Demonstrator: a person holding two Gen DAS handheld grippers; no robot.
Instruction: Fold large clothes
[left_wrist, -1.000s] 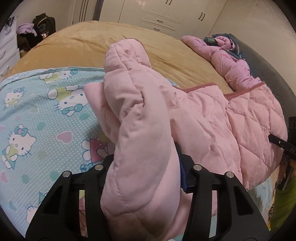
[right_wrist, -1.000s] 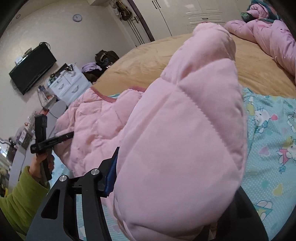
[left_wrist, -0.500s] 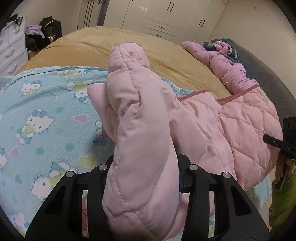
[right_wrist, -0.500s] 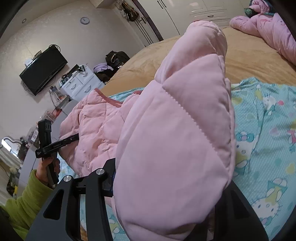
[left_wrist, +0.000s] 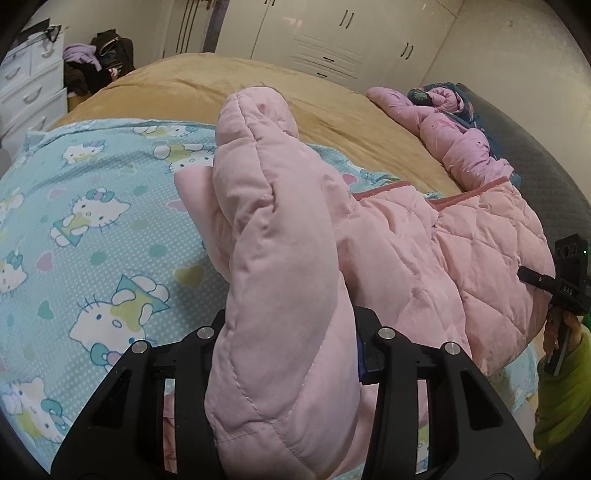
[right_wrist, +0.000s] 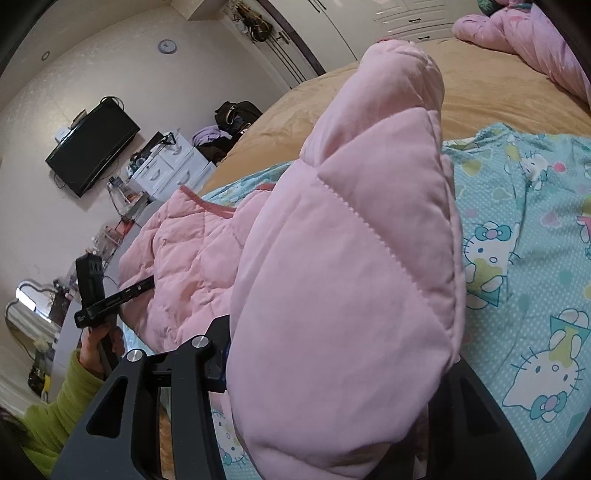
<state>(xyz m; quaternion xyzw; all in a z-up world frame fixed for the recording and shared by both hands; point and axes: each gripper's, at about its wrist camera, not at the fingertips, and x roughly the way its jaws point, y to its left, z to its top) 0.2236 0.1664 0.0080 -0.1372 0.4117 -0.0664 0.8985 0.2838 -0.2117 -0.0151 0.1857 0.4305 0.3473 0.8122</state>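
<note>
A wide bed (left_wrist: 332, 110) carries a tan cover; on it lies a blue cat-print sheet (left_wrist: 92, 240); a pink quilted coat (left_wrist: 461, 251) rests on the sheet; more pink bedding (left_wrist: 443, 129) is bunched at the far edge.

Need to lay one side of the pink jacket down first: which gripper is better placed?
Probably left: the left gripper holds a slimmer fold of the jacket, with bare sheet beside it. The right gripper grips a bulkier wad.
</note>
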